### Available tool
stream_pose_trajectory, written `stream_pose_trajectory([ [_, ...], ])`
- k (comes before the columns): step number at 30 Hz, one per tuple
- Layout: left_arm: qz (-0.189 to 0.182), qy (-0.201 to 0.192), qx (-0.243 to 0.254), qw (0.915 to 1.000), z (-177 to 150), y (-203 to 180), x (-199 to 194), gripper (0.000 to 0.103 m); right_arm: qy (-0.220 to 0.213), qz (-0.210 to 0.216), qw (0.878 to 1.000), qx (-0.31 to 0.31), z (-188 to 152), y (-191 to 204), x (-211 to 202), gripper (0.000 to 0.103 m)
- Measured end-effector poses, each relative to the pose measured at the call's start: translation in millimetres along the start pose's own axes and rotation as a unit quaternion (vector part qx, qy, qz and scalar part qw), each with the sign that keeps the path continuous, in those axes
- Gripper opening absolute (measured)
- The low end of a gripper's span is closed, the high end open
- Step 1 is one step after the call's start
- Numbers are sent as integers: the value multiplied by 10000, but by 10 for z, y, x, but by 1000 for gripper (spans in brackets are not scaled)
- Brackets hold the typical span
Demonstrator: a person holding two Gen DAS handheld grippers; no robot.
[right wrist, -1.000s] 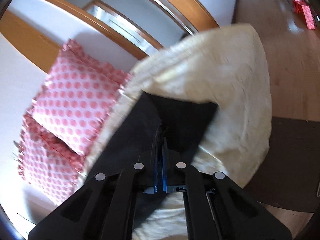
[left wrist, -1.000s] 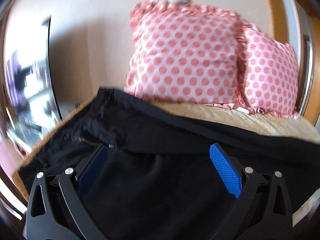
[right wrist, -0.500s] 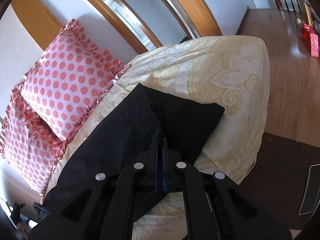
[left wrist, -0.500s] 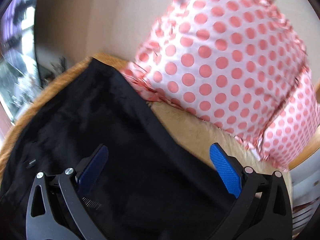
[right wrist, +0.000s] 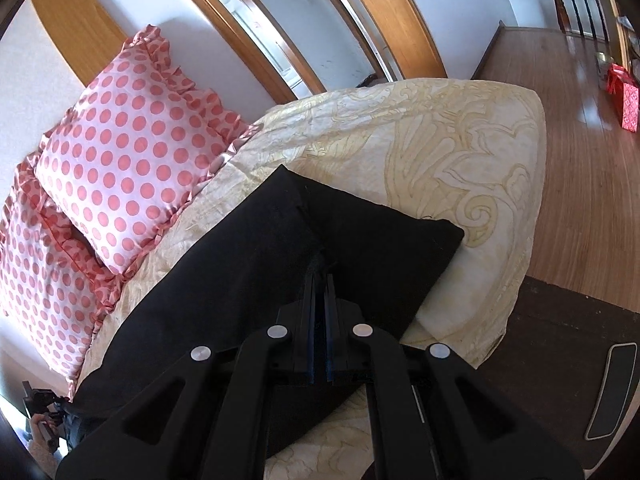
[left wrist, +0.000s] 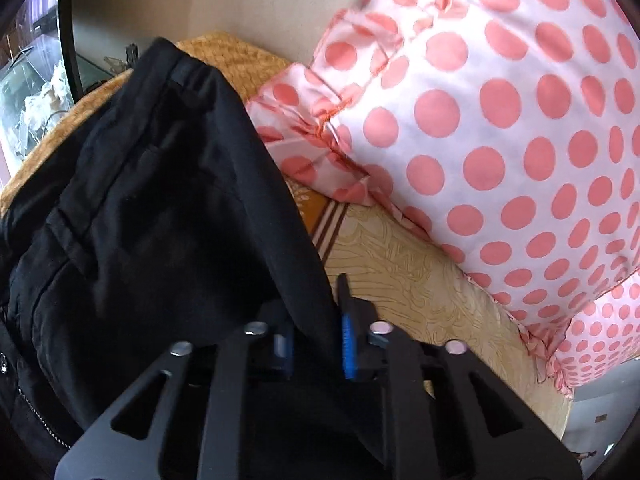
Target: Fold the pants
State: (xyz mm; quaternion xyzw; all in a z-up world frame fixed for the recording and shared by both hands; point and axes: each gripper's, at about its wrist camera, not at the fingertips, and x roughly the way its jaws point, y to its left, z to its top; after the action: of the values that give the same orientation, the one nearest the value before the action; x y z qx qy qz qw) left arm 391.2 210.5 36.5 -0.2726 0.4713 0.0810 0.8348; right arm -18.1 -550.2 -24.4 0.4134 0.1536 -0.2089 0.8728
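My left tool (left wrist: 316, 344), a black two-finger clamp with blue pads, has just been closing, and I see the edge of the black cotton pants (left wrist: 160, 216) pinched between its pads. My right tool (right wrist: 319, 312), the same black build, is clenched tight on a fold of the same pants (right wrist: 320, 248) near the leg ends.

The pants lie across a bed covered by a cream bedspread with a pale gold scroll pattern (right wrist: 460, 152). In the left wrist view the waistband end, with a belt loop and a zip, is bunched towards the left, over a mustard-orange woven cover (left wrist: 236, 60) at the bed's corner. In the right wrist view the legs run from lower left to a squared end near the middle of the bed, well short of the far edge.

I count two white pillows with salmon-pink dots and frilled edges (right wrist: 132, 160), one leaning partly over the other, against the pale wall (right wrist: 24, 80) at the head of the bed. The nearer one (left wrist: 500, 128) fills the upper right of the left wrist view, just beside the pants but not touching them as far as I can tell.

Around the bed I see a light wooden plank floor (right wrist: 580, 200), a dark mat (right wrist: 560, 340) beside the bed, honey-coloured wooden door frames (right wrist: 384, 12), and one red gift bag (right wrist: 626, 100) on the floor far off.
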Motion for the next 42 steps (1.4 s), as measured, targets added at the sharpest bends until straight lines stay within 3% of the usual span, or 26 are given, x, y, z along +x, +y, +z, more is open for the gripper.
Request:
stream_pose_trajectory([
  [5, -47, -335, 241, 9991, -62, 1, -389, 11, -51, 170, 9998, 1, 96, 33, 21, 3],
  [10, -426, -920, 506, 9936, -284, 129, -1187, 12, -165, 415, 9990, -66, 346, 147, 27, 3],
  [13, -536, -1377, 666, 9868, -643, 303, -1765, 12, -308, 583, 9978, -58, 477, 183, -67, 3],
  [17, -623, -1833, 507, 9798, -1407, 770, -2313, 14, -347, 513, 9981, 9, 461, 58, -149, 3],
  [21, -308, -1921, 249, 9806, -2163, 1219, -2294, 14, -82, 325, 9992, 230, 333, -160, -51, 3],
  [24, -14, -1539, 152, 9880, -2474, 1473, -2021, 14, -7, 286, 9990, 357, 281, -259, -22, 3],
  [34, -59, -1523, -70, 9883, -2583, 1606, -1907, 17, 240, 325, 9972, 626, 299, -384, 17, 3],
  [39, -88, -1497, -92, 9886, -2602, 1614, -1901, 20, -60, 538, 9971, 534, 362, -315, -158, 3],
  [42, -105, -1459, -16, 9892, -2628, 1570, -1892, 24, -224, 128, 9987, 447, 341, -352, -283, 3],
])
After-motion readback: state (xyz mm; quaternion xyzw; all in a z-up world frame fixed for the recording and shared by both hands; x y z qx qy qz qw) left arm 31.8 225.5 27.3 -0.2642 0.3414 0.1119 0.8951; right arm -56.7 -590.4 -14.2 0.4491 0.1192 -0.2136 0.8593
